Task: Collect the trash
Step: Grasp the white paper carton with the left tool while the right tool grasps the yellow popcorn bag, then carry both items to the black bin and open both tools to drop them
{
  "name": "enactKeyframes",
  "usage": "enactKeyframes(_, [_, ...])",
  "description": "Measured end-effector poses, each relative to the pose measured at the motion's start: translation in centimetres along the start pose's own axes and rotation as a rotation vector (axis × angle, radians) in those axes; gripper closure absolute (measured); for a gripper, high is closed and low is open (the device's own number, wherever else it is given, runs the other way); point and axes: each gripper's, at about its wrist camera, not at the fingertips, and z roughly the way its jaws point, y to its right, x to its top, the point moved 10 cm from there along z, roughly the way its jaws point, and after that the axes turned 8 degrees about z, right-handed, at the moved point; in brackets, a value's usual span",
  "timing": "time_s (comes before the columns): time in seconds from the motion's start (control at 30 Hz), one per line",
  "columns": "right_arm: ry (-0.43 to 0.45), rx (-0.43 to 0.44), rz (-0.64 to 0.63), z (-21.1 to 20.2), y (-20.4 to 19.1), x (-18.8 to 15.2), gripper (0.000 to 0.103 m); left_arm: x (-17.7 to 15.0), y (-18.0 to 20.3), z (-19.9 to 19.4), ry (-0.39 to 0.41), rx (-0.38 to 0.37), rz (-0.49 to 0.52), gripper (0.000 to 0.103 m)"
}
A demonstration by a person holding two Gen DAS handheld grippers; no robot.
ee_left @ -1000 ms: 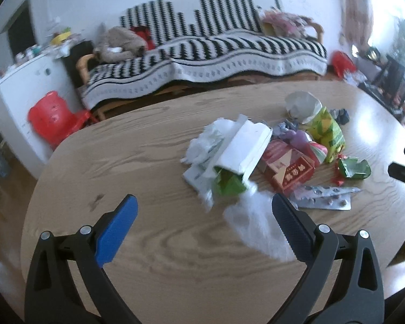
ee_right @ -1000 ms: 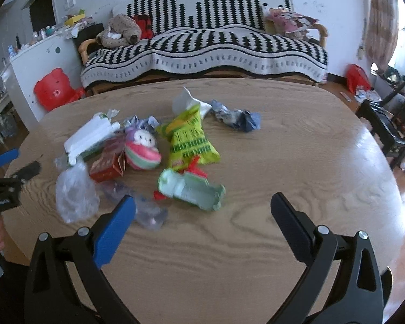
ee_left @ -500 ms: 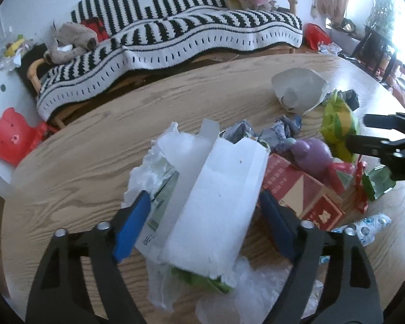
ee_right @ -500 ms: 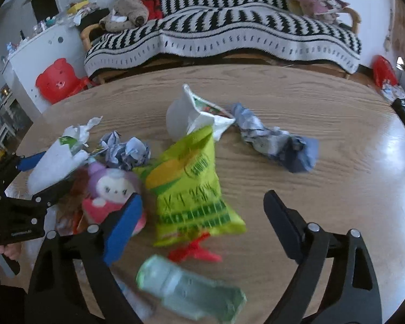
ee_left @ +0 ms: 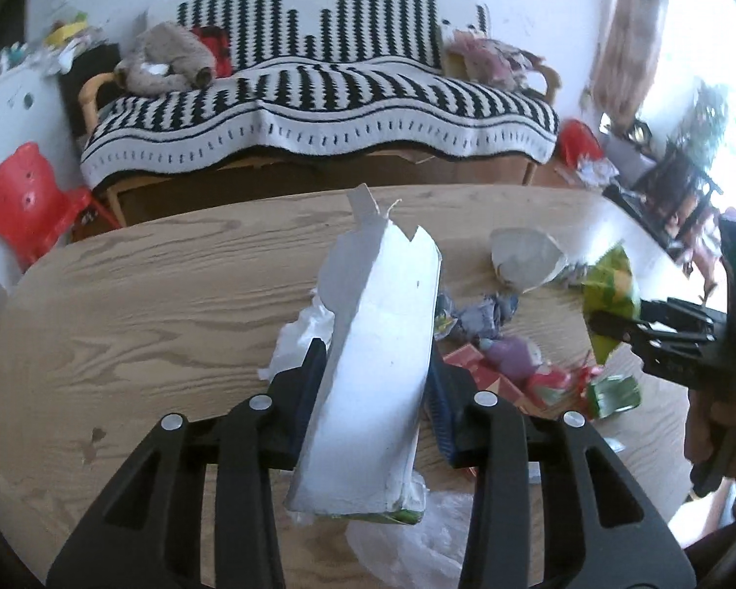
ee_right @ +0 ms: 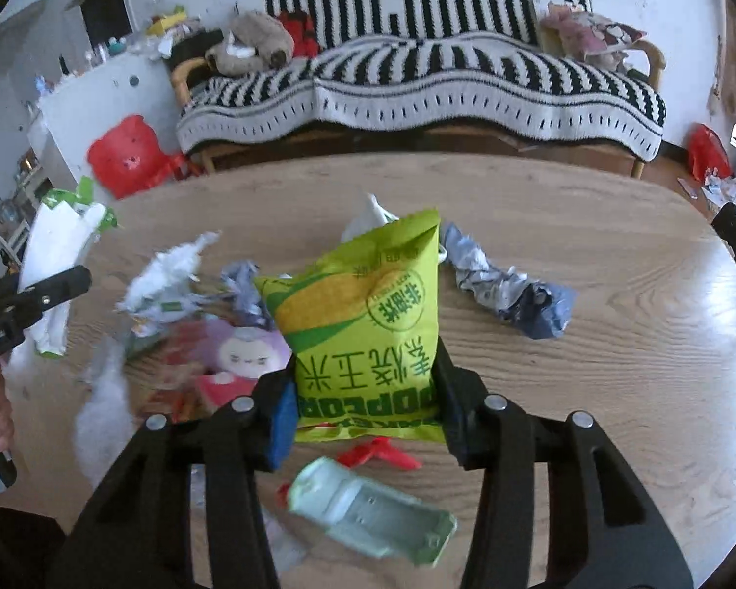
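A torn white carton (ee_left: 382,343) stands tilted between the fingers of my left gripper (ee_left: 375,373), whose jaws are closing and press its sides. The right wrist view shows this carton (ee_right: 49,265) raised off the wooden table (ee_right: 613,343) at the far left. In my right gripper (ee_right: 363,392) sits a green popcorn bag (ee_right: 363,314), upright, with the closing jaws squeezing its lower part. The left wrist view shows that bag (ee_left: 611,289) at the right, held above the table.
Loose trash lies mid-table: a crumpled blue-grey wrapper (ee_right: 510,289), a flattened pale green carton (ee_right: 368,510), a red box (ee_left: 471,368), a purple doll-faced pack (ee_right: 250,348), a white cup (ee_left: 525,255) and clear plastic (ee_left: 417,540). A striped sofa (ee_left: 319,88) stands behind.
Both grippers moved forward into the pile and narrowed from wide open. The left one took hold of the white carton, the right one the green popcorn bag; both items now tilt up.
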Motion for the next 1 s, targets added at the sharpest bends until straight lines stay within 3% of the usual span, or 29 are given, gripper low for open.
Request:
enactKeyframes(0.23, [0.065, 0.024, 0.025, -5.7, 0.0, -0.7, 0.056, 0.4, 1.5, -1.9, 0.023, -0.005, -0.04, 0.065])
enactKeyframes(0.4, [0.093, -0.002, 0.052, -10.3, 2.9, -2.5, 0.056, 0.9, 6.9, -2.5, 0.038, -0.05, 0.011, 0.065])
enactKeyframes(0.6, [0.136, -0.112, 0.139, -17.2, 11.6, -6.0, 0.056, 1.6, 19.8, -2.1, 0.053, -0.178, 0.157, 0.065])
enactKeyframes(0.7, [0.172, -0.187, 0.22, -21.8, 17.7, -8.6, 0.056, 1.4, 28.0, -2.1, 0.064, -0.285, 0.228, 0.065])
enactKeyframes(0.87, [0.204, -0.321, 0.401, -28.6, 28.0, -15.0, 0.056, -1.1, 42.7, -2.3, 0.049, -0.474, 0.344, 0.065])
enactKeyframes(1.0, [0.203, -0.419, 0.576, -33.2, 36.7, -21.7, 0.056, -5.2, 54.7, -2.2, -0.007, -0.635, 0.414, 0.065])
